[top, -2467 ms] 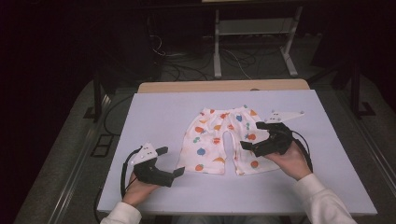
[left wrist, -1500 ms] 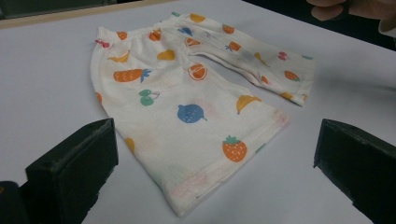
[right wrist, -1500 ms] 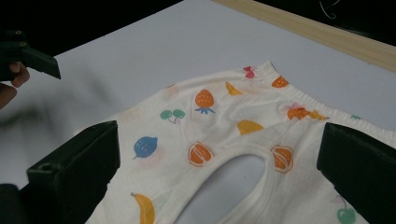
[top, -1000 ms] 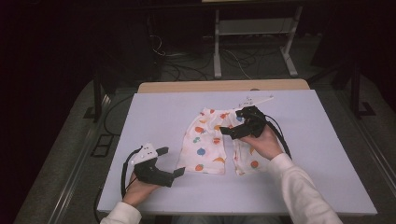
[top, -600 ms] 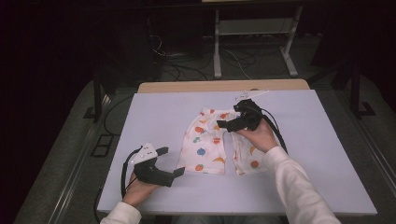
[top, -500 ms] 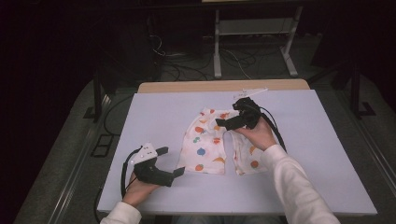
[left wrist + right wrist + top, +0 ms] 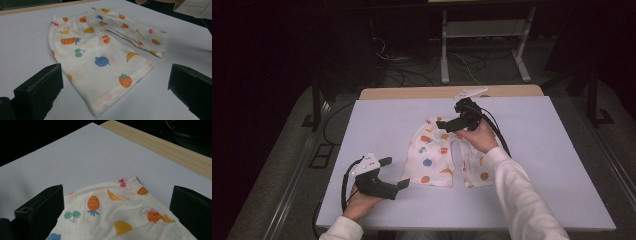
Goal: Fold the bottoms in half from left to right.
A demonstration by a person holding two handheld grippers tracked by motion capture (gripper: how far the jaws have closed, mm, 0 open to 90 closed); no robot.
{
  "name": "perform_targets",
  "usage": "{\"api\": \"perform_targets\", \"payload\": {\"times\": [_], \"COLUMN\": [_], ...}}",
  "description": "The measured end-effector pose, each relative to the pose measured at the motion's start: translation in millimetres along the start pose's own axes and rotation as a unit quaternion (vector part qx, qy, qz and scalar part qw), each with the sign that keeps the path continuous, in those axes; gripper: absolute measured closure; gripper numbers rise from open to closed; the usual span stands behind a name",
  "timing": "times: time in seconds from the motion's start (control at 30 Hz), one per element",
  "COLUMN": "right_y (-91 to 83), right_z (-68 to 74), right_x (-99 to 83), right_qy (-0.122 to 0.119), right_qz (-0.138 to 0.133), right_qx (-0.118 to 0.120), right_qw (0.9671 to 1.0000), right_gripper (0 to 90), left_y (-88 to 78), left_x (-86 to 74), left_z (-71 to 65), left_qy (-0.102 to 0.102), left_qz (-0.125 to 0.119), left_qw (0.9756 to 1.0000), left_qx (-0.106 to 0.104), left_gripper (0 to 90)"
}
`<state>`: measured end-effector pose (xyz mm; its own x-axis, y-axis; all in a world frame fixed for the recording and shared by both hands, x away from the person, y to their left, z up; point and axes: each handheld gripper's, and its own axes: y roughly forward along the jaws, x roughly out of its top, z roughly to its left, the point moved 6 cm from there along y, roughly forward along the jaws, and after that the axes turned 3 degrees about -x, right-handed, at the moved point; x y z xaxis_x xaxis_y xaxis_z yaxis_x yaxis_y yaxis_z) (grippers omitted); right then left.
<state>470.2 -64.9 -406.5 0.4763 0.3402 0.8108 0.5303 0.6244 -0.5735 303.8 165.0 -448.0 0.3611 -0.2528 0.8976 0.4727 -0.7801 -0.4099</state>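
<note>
Your right gripper (image 7: pixel 447 123) hangs over the waistband end of the shorts (image 7: pixel 443 157) w/ jaws spread wide, nothing held; likely step = pinch the waistband, so come down w/ the elastic edge between the jaws and take both layers, not just the top one. Left gripper (image 7: pixel 394 172) sits just beside the nearer leg hem, also released, free to pin that hem. Shorts: white, fruit print, flat on the surface (image 7: pixel 382 120), legs toward you, slight wrinkles at the waist.

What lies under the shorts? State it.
The shorts lie flat on the white table, which shows all around them. Anything beneath the fabric is covered; no bulge shows.
</note>
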Motion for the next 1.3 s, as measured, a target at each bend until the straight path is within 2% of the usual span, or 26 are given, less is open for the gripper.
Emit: {"api": "perform_targets", "payload": {"times": [0.47,0.73,1.3], "right_y": [37.9,59.3,92.7], "right_z": [3.8,1.8,0.7], "right_x": [7.8,9.5,19.4], "right_qy": [0.004,0.005,0.007], "right_qz": [0.001,0.007,0.019], "right_qx": [0.009,0.005,-0.002], "right_qw": [1.0000,1.0000,0.9998], "right_gripper": [0.0,0.0,0.0], "left_y": [-0.4,0.3,-1.2], "left_x": [1.0,1.8,2.0], "left_z": [0.1,-1.0,-1.8], "left_qy": [-0.003,-0.002,-0.005], "left_qz": [-0.005,-0.006,-0.009], "left_qw": [1.0000,1.0000,0.9999], "left_qx": [-0.004,-0.006,-0.007], "left_gripper": [0.0,0.0,0.0]}}
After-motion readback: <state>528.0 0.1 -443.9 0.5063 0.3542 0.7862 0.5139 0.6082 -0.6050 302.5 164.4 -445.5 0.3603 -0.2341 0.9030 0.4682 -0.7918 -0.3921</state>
